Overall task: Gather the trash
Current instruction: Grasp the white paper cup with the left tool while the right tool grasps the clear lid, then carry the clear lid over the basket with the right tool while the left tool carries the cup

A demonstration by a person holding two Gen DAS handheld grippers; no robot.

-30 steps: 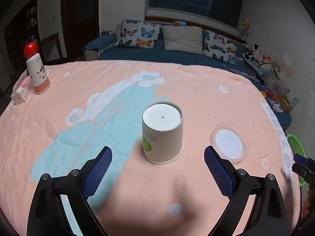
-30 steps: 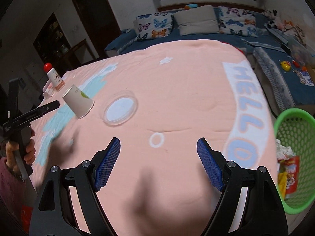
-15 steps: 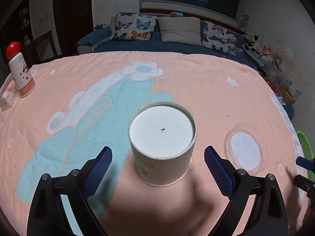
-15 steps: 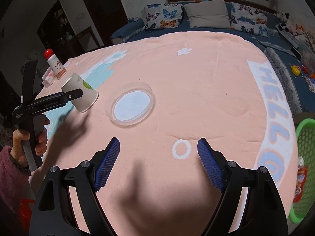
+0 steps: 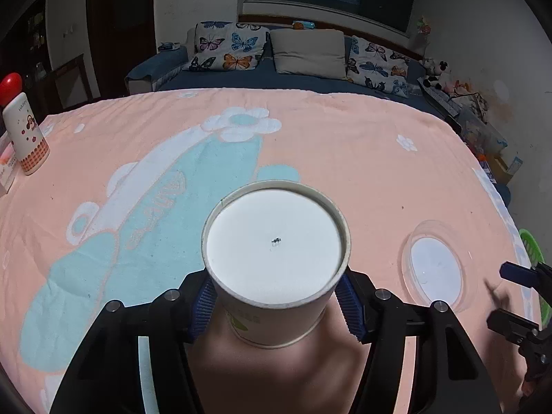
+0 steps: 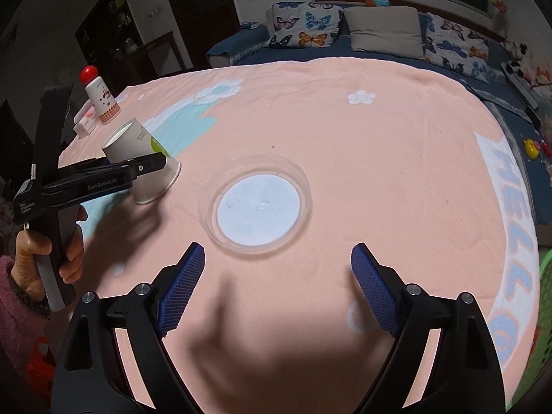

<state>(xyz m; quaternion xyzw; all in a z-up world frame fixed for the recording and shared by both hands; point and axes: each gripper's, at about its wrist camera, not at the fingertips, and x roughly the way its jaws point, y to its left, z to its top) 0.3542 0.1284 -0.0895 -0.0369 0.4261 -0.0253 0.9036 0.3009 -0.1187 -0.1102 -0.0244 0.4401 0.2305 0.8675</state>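
My left gripper (image 5: 276, 305) holds the upturned white paper cup with a green leaf print (image 5: 274, 262): both blue ribbed pads press its sides, and its rim sits on the peach blanket with the pale blue cartoon pattern (image 5: 345, 158). From the right wrist view my left hand (image 6: 48, 258) grips the black handle at the near left, and the cup (image 6: 145, 165) leans away from me in that claw (image 6: 148, 164). My right gripper (image 6: 277, 283) hangs wide apart with nothing between its pads, just short of the round clear plastic lid (image 6: 257, 203), which lies flat on the blanket to the right of the cup. At the near right edge a green mesh plastic basket (image 6: 541, 317) shows partly. Farther off at the left a white bottle with a red ball cap (image 6: 100, 100) stands upright beside a small white box (image 6: 84, 125). Beyond the blanket, butterfly-print cushions (image 6: 303, 29) and a plain beige pillow (image 6: 386, 32) lie on a dark blue sofa.
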